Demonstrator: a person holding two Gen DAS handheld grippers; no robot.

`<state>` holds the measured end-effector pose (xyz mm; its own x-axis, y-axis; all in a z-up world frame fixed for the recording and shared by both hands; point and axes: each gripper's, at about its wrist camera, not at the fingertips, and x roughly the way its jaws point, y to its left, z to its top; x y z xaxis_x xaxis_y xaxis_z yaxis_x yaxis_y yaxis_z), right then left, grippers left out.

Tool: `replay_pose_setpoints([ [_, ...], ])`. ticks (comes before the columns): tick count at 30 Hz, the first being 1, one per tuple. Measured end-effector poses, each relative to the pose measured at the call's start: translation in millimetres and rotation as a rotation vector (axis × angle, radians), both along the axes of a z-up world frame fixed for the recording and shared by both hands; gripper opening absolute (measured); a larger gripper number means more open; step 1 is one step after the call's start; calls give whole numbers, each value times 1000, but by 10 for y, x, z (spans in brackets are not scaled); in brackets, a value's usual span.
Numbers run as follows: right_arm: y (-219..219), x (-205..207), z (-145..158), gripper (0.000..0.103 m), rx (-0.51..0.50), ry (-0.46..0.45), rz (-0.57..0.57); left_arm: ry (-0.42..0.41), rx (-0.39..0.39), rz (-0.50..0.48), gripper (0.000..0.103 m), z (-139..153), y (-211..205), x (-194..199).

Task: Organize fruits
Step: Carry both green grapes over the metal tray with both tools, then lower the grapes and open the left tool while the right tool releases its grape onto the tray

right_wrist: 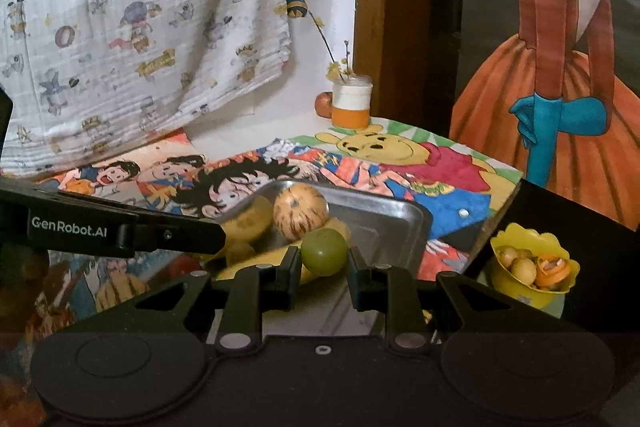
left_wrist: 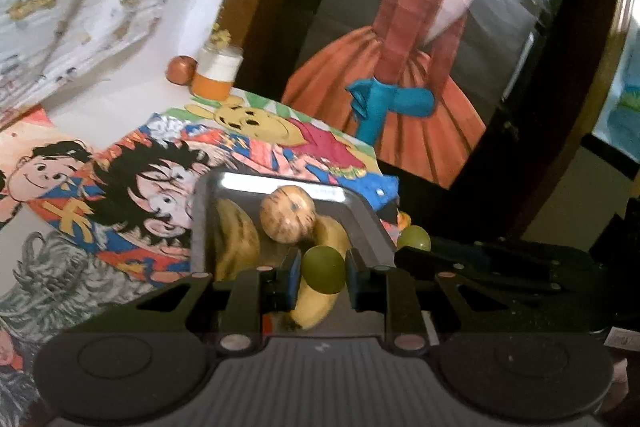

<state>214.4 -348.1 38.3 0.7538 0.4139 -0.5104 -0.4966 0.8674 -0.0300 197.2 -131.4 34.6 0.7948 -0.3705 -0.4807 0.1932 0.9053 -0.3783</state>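
Observation:
A metal tray (left_wrist: 368, 215) lies on a cartoon-printed cloth and holds bananas (left_wrist: 236, 235) and a round striped tan fruit (left_wrist: 287, 213). My left gripper (left_wrist: 322, 273) is shut on a green grape (left_wrist: 323, 269) just above the tray's near end. In the left wrist view a second green grape (left_wrist: 414, 238) shows at the right, held in the other gripper's tip. My right gripper (right_wrist: 324, 255) is shut on a green grape (right_wrist: 323, 251) above the tray (right_wrist: 380, 215), near the striped fruit (right_wrist: 300, 211). The left gripper's black arm (right_wrist: 120, 227) reaches in from the left.
A yellow bowl (right_wrist: 534, 291) with small fruits and peel stands off the table's right edge. An orange-and-white jar (right_wrist: 351, 103) with twigs and a red fruit (right_wrist: 323, 103) stand at the back corner. A large painting (right_wrist: 560, 67) leans on the right; a printed cloth (right_wrist: 120, 27) hangs behind.

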Motion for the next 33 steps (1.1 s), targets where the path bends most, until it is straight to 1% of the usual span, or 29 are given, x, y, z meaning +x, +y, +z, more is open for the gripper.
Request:
replay_pose_setpoints([
  [7, -81, -79, -126, 26, -30, 2, -5, 24, 82, -64, 26, -63, -244, -30],
  [12, -112, -108, -188, 26, -53, 8, 2, 57, 116, -93, 26, -127, -365, -28],
  [21, -115, -112, -264, 26, -73, 17, 13, 100, 147, -101, 26, -188, -439, 2],
  [33, -52, -77, -313, 26, -138, 44, 21, 111, 188, -102, 26, -189, -486, 16],
])
